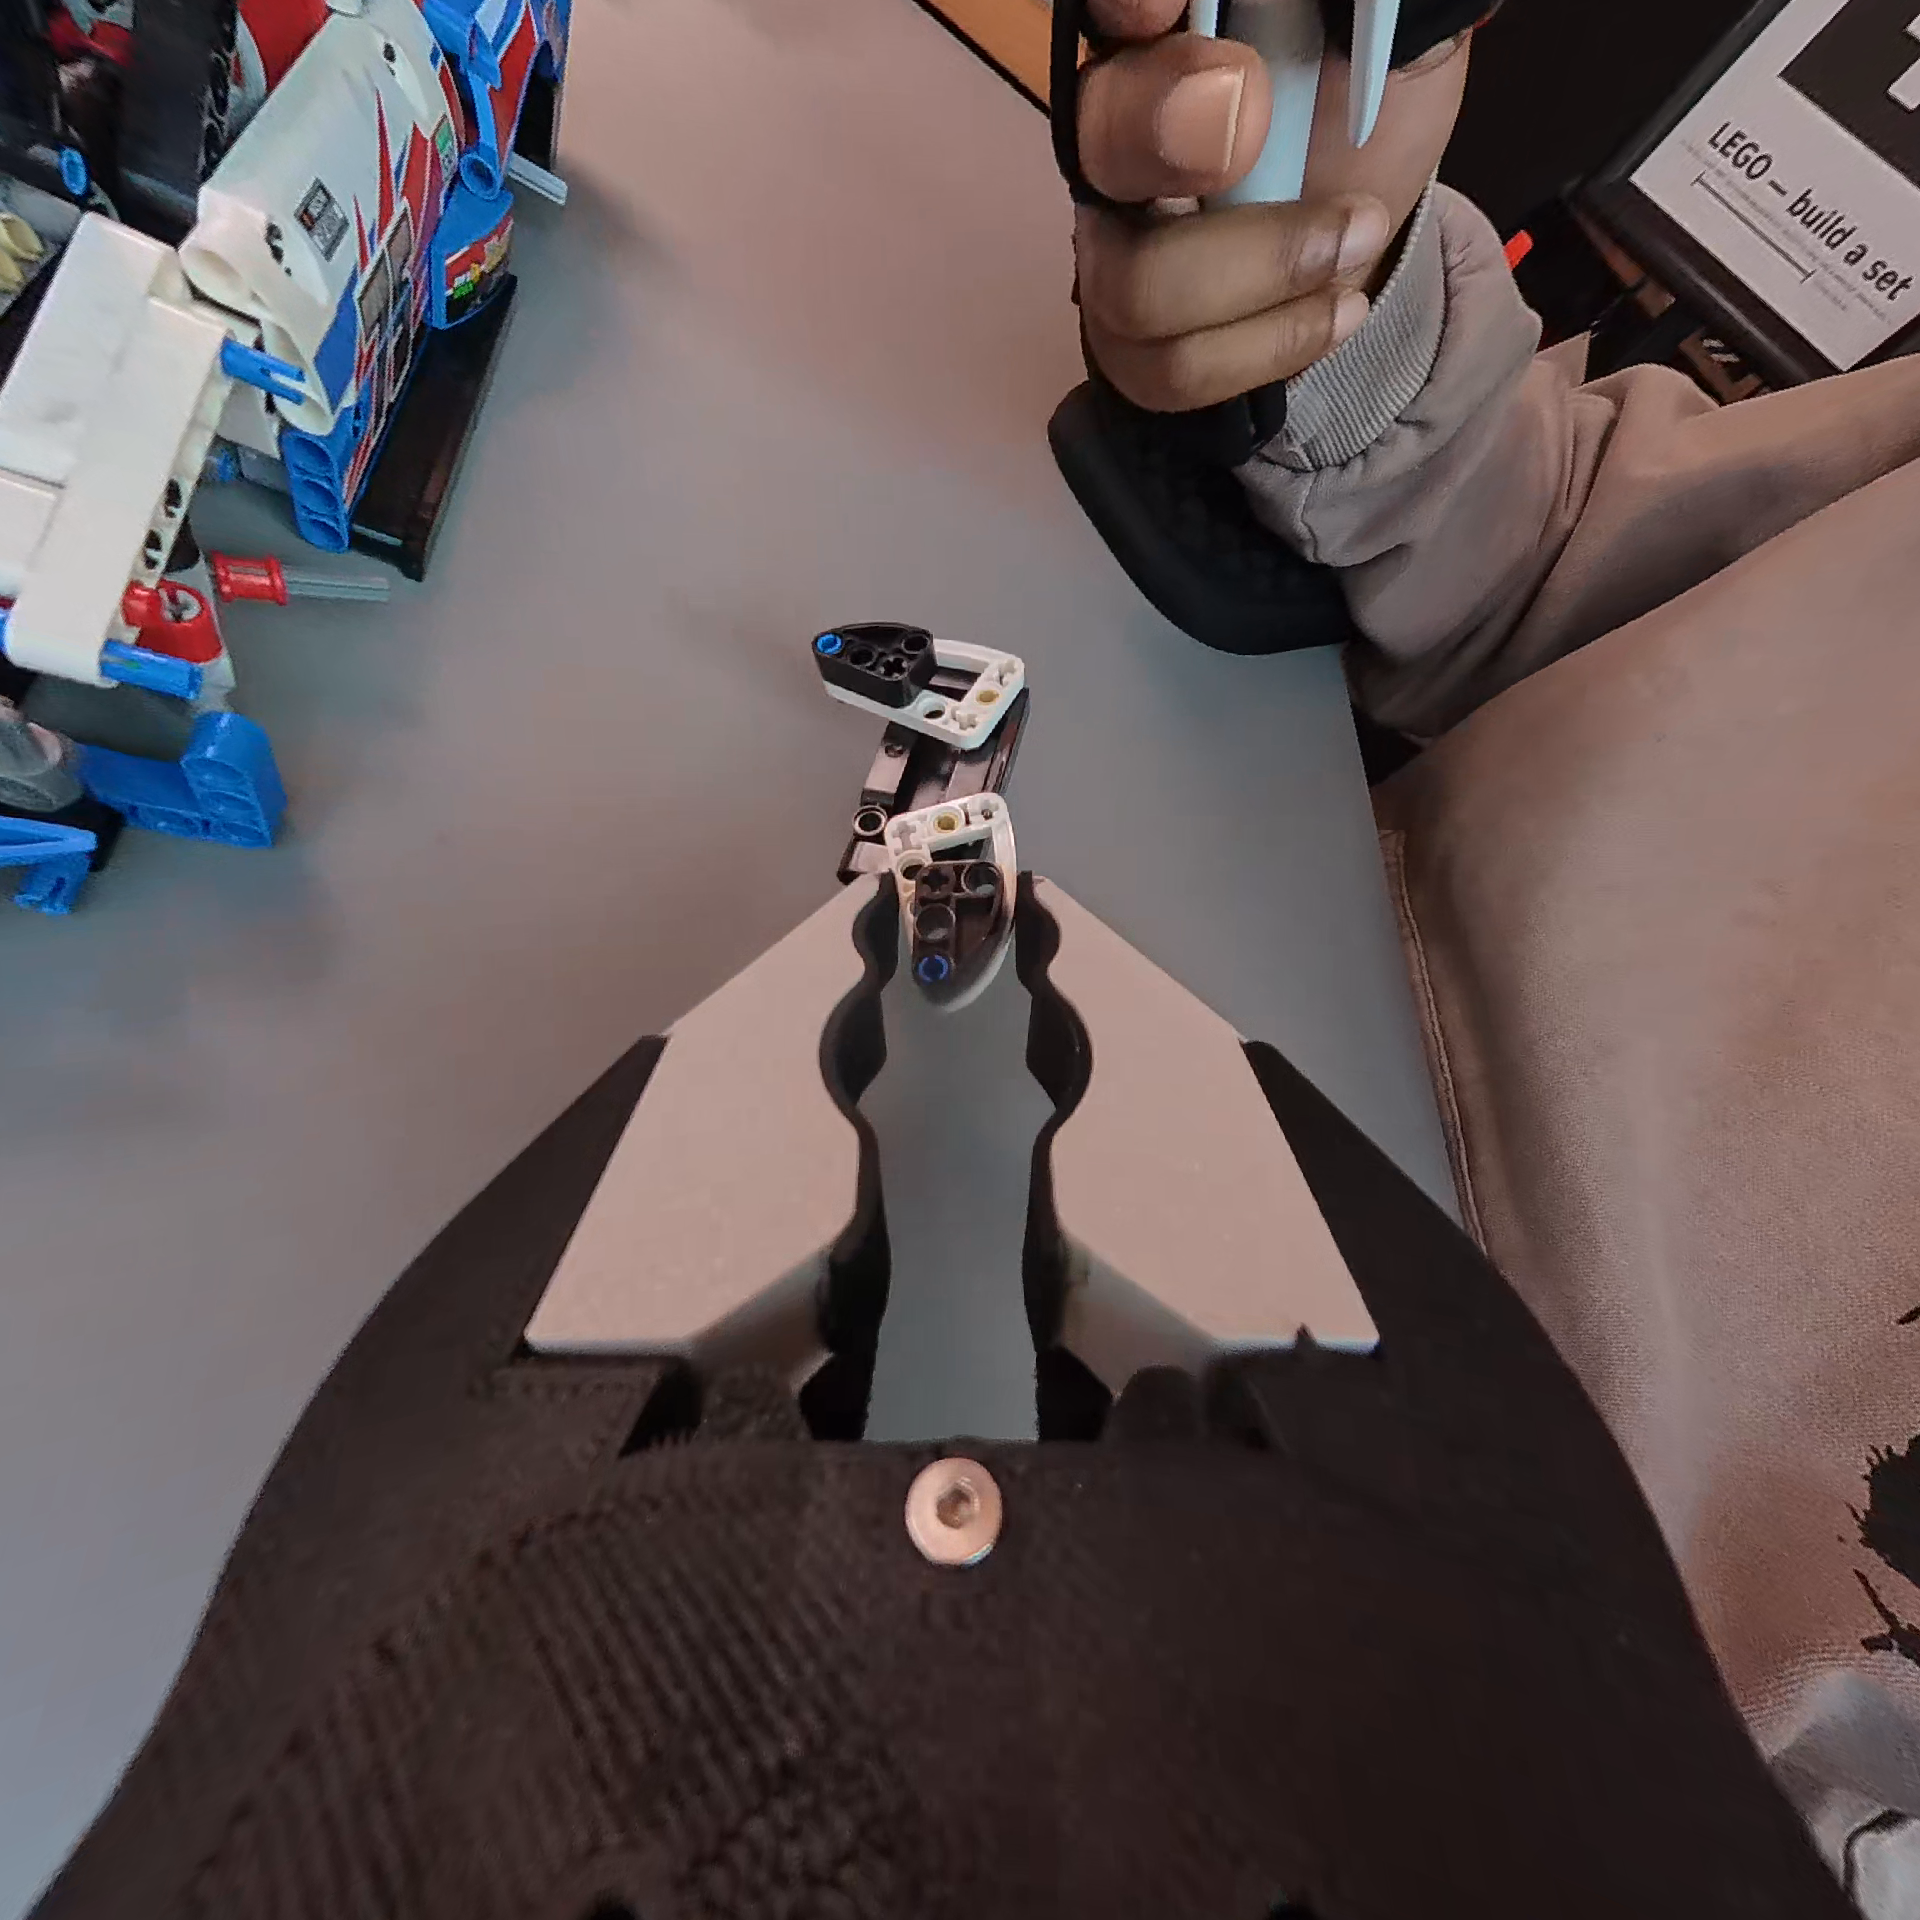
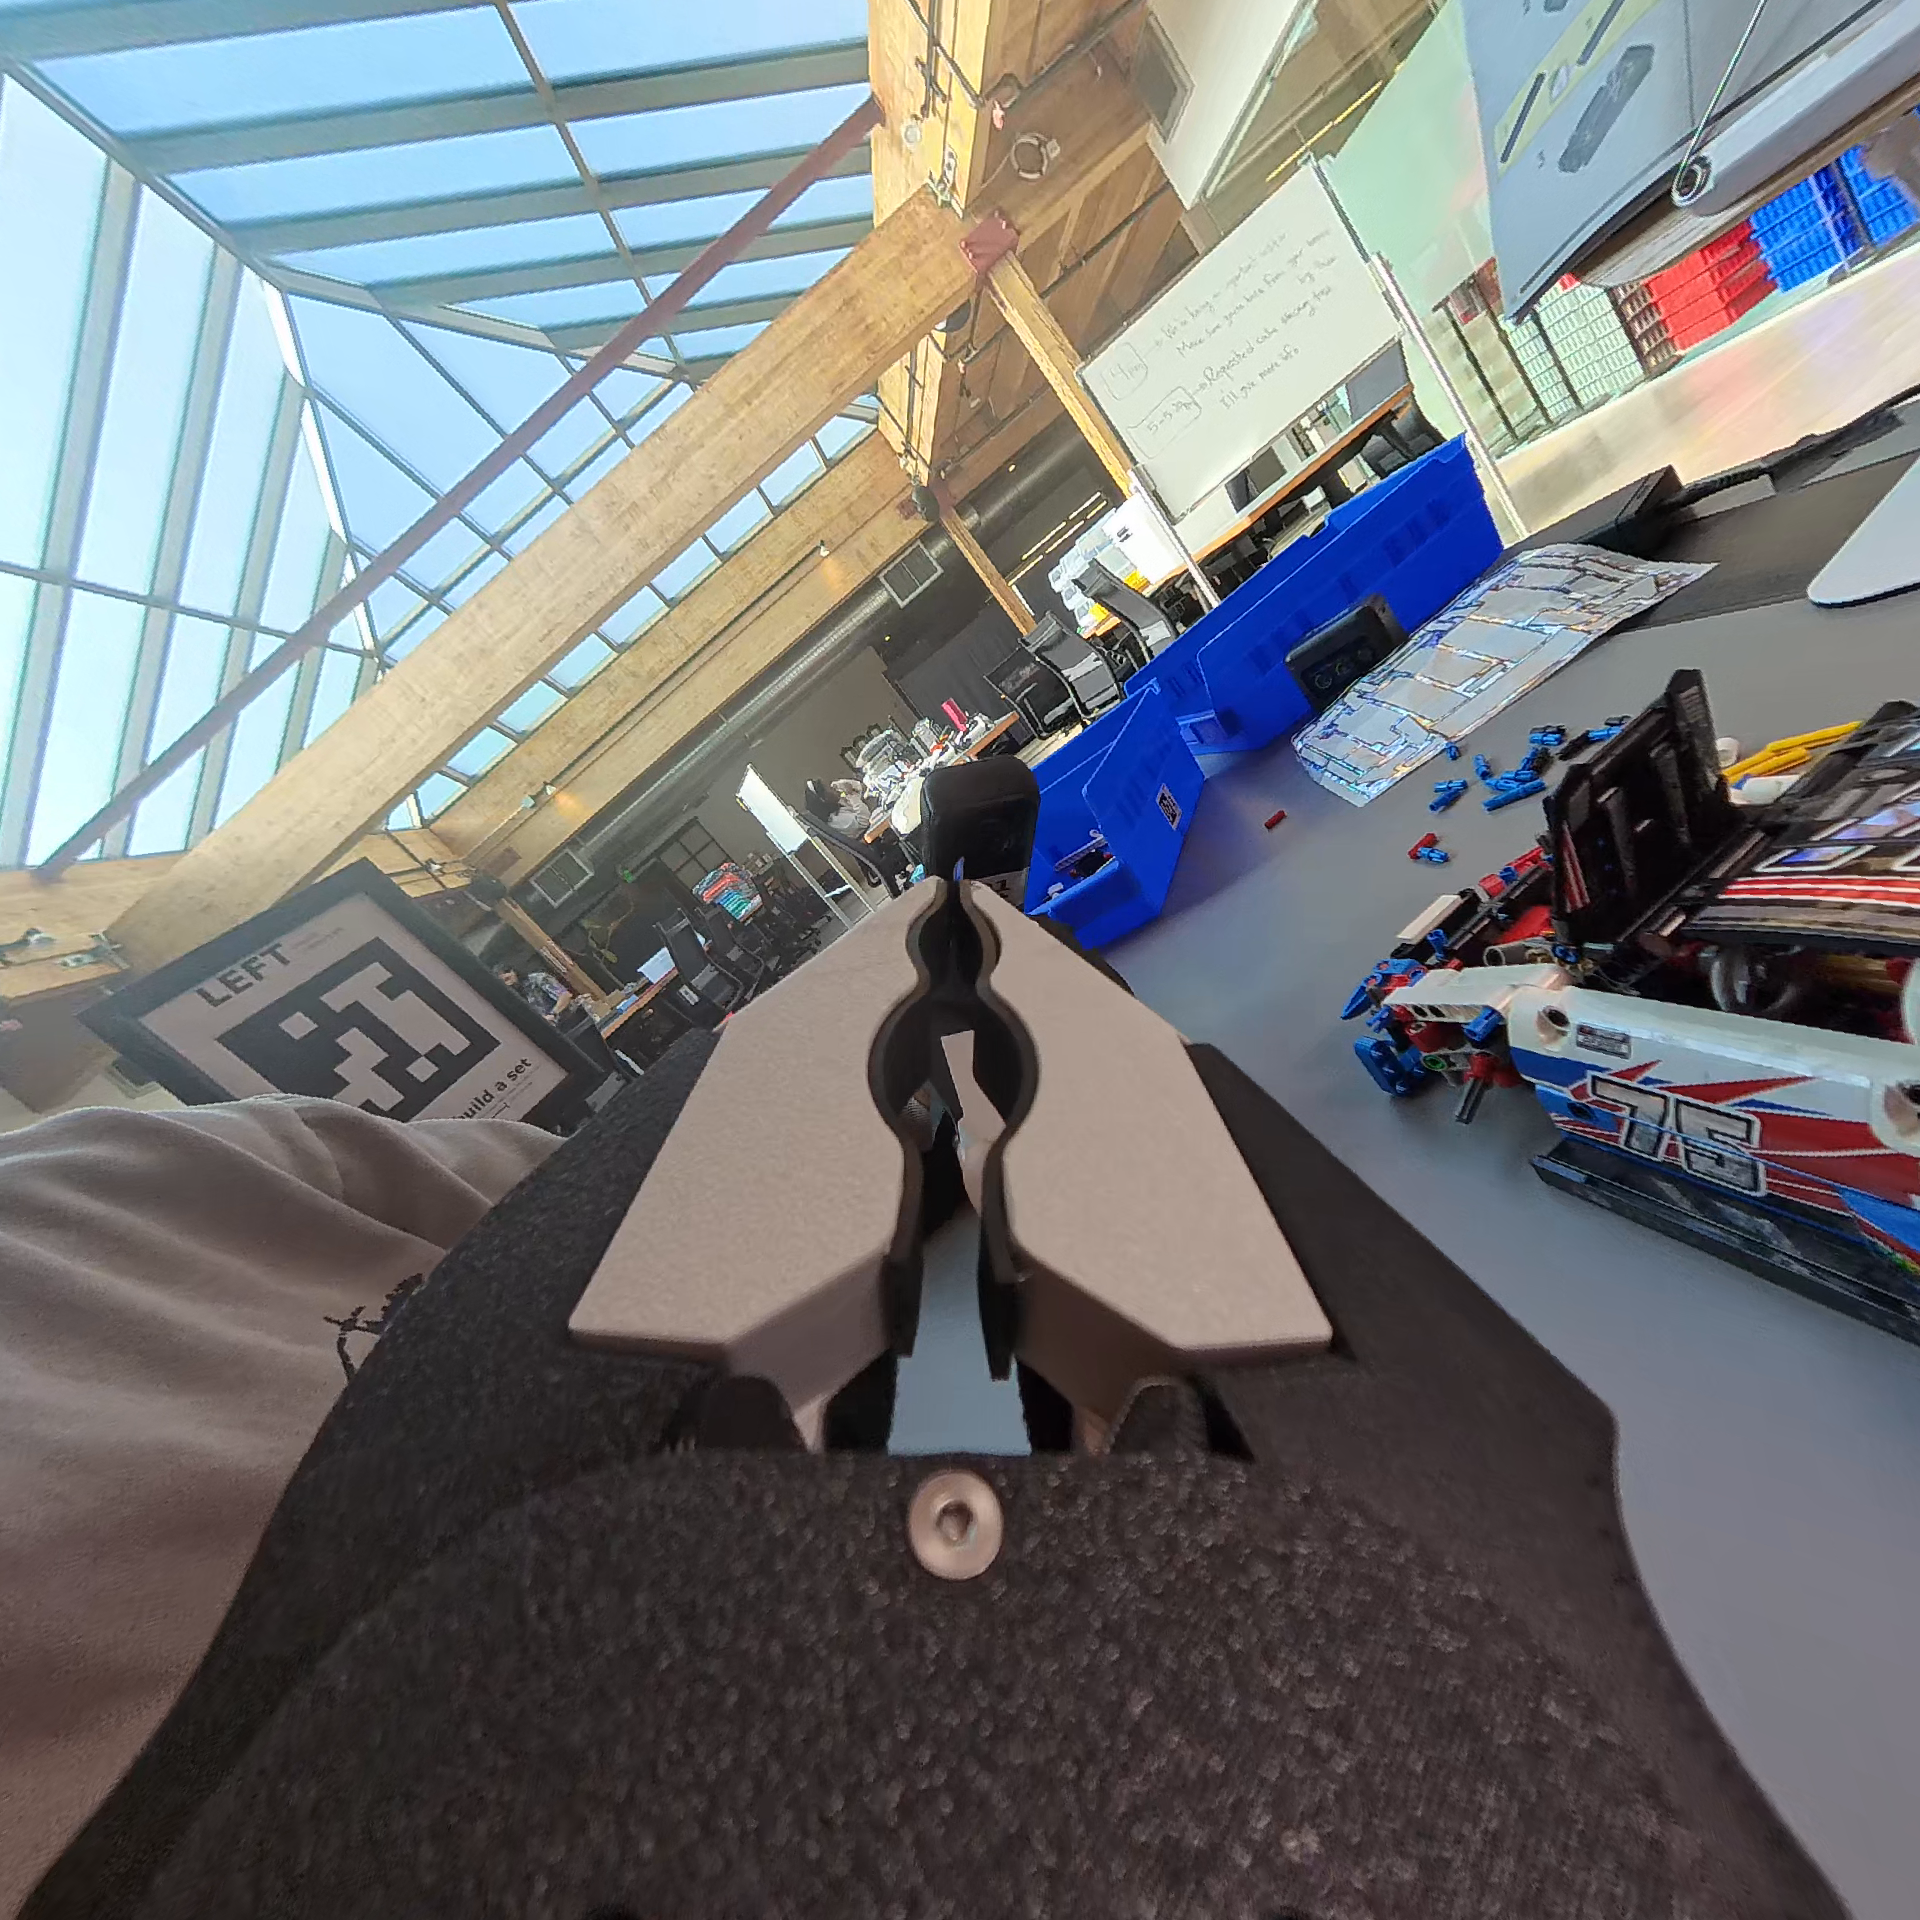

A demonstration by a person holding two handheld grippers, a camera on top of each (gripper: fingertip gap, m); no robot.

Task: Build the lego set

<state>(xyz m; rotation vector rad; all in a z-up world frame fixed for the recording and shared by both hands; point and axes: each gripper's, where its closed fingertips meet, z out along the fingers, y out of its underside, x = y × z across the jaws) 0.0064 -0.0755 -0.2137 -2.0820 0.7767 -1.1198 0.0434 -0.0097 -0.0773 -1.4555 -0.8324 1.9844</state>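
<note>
Subassembly (image 1: 935, 790) black-and-white (blue pin ends); two curved arms.

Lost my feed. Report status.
Left tongs shut on sub-assembly on table. Right tongs shut, raised, apparently empty. Car off aside; nothing blocking.

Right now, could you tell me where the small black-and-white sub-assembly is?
In the left wrist view, the sub-assembly sits mid-frame on the grey table, its near end between the left gripper tips, right of the race car.
</note>
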